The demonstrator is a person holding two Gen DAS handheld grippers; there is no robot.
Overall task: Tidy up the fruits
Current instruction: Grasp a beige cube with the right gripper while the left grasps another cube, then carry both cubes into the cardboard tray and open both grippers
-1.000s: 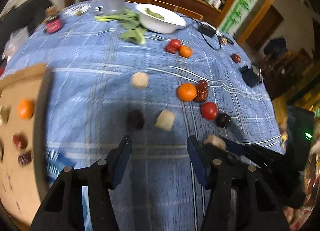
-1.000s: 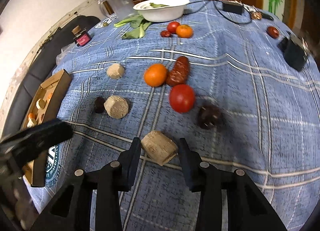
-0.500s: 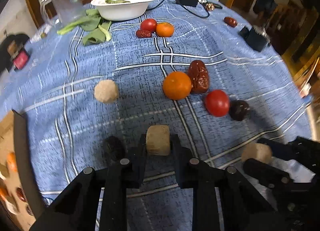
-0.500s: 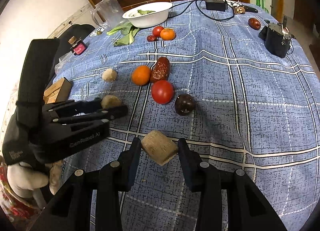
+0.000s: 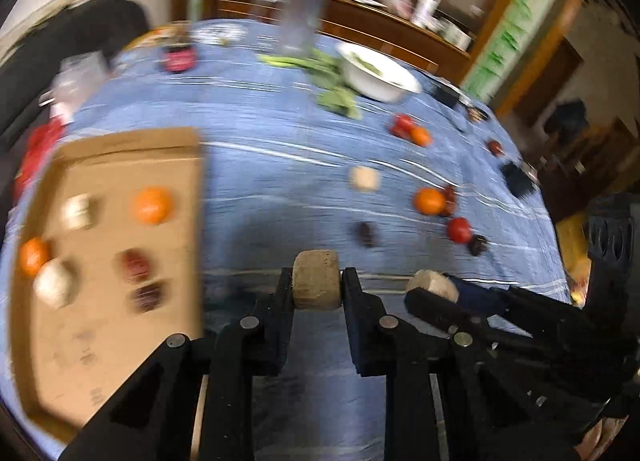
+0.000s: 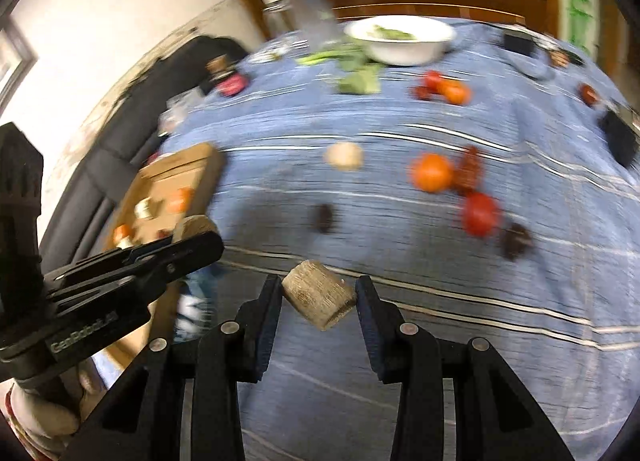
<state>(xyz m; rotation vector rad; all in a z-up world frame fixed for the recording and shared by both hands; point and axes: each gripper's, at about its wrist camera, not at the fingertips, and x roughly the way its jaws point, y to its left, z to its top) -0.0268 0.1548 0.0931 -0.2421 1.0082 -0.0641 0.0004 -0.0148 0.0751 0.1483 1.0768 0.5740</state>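
My left gripper [image 5: 316,281] is shut on a tan cork-like chunk [image 5: 316,279], lifted above the blue cloth. My right gripper [image 6: 318,295] is shut on a second tan chunk [image 6: 320,295], tilted between the pads; it also shows in the left wrist view as the tan chunk [image 5: 432,285]. A cardboard tray [image 5: 116,141] lies at the left and holds oranges, pale pieces and dark fruits. On the cloth lie an orange [image 5: 429,200], a red tomato [image 5: 459,230], dark fruits [image 5: 365,233] and a pale round piece [image 5: 364,178]. Both views are motion-blurred.
A white bowl [image 5: 378,75] with greens beside it stands at the table's far side, next to a clear jug [image 5: 298,27]. A tomato and small orange [image 5: 412,131] lie near it. Dark gadgets [image 5: 518,179] sit by the right edge. A wooden sideboard runs behind.
The left gripper closed on a tan chunk on the cloth, lifted it and swung left so the tray came into view. The right gripper rose and moved left, still holding its chunk.
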